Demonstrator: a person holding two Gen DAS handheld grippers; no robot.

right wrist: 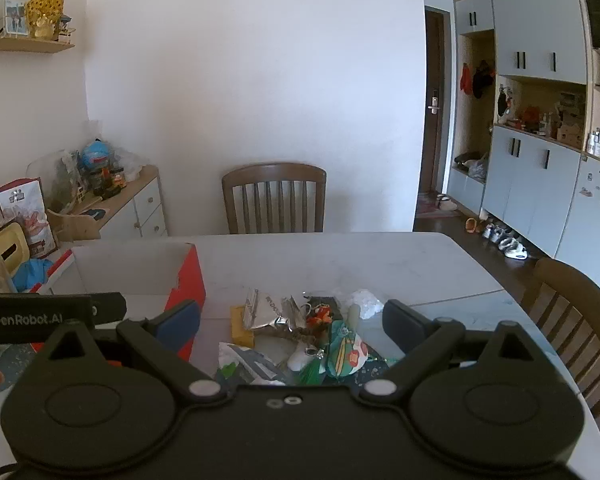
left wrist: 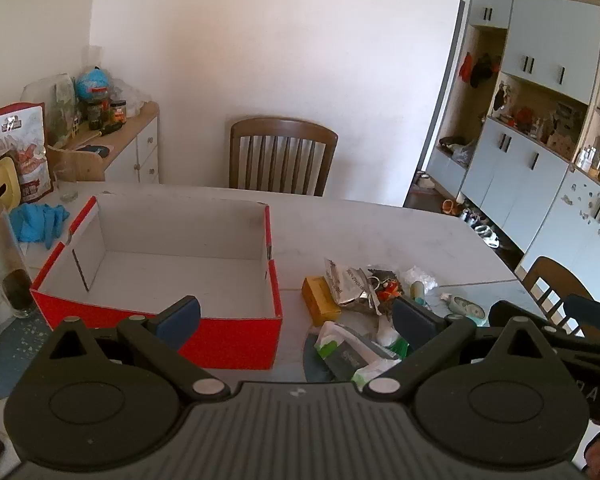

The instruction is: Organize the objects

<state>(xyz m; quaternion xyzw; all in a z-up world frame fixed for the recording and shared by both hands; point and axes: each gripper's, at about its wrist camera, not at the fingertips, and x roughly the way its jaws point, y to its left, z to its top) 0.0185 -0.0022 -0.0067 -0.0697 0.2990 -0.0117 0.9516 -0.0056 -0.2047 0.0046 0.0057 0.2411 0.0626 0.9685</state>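
An open red cardboard box (left wrist: pixel 220 336) with a bare white inside stands on the white table (left wrist: pixel 380 232). To its right lies a pile of small items: a yellow box (left wrist: pixel 320 300), a silver foil packet (left wrist: pixel 348 284), a red keychain (left wrist: pixel 388 290) and a green-and-white packet (left wrist: pixel 340 350). My left gripper (left wrist: pixel 296 316) is open above the box's right front corner and holds nothing. My right gripper (right wrist: pixel 292 320) is open above the pile (right wrist: pixel 300 332), also holding nothing. The red box (right wrist: pixel 190 280) shows left of it.
A tall glass jar (left wrist: pixel 4 256) and blue gloves (left wrist: pixel 40 220) sit left of the box. A wooden chair (left wrist: pixel 282 156) stands behind the table, another chair (right wrist: pixel 572 320) at its right. A cluttered sideboard (left wrist: pixel 132 148) is at the left wall.
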